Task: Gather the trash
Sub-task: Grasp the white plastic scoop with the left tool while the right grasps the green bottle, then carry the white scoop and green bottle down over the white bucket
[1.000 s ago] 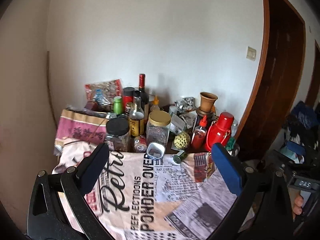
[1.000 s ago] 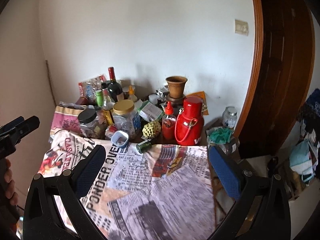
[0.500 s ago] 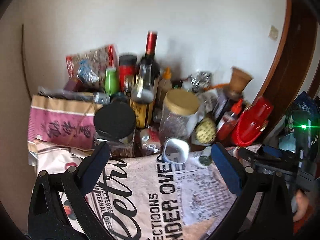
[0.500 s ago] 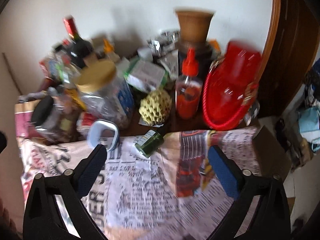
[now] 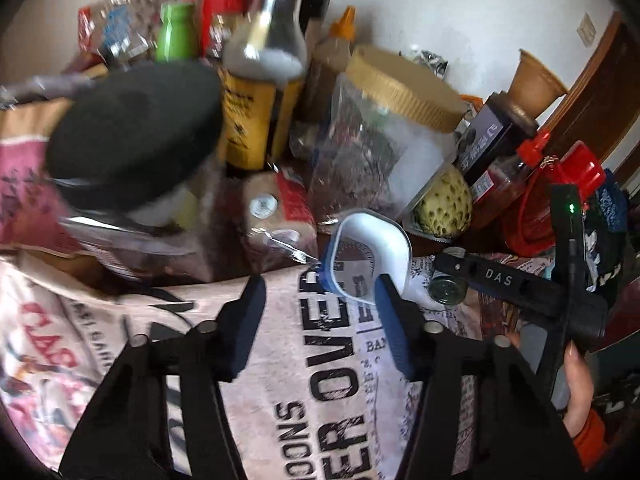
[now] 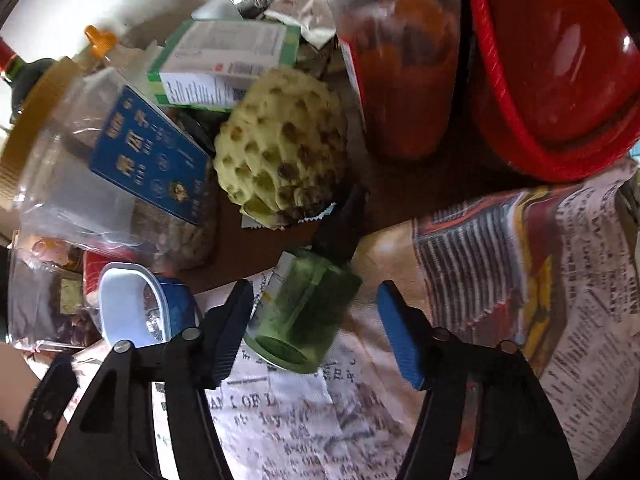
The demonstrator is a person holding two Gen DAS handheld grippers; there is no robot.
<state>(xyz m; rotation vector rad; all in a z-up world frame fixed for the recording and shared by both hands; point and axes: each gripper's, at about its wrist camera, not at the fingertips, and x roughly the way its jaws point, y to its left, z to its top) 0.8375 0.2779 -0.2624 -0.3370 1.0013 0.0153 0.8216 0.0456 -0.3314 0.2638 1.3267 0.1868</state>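
Left tongs (image 5: 320, 292): jaws just narrowing, half-open, empty; blue-and-white tub (image 5: 370, 256) at the right finger.
Right tongs (image 6: 316, 304): closing, green bottle (image 6: 300, 316) between, unpressed.
Crowding: custard apple (image 6: 280, 148), jars behind on bench cloth (image 6: 520, 280).

The printed tablecloth (image 5: 320, 360) carried big dark letters — "OVER" was clear, and beside it part of a word ending in "OONS". In the right wrist view the same cloth showed "AN OF L". The other gripper's black bar (image 5: 500, 280) bore white letters — "DAS".
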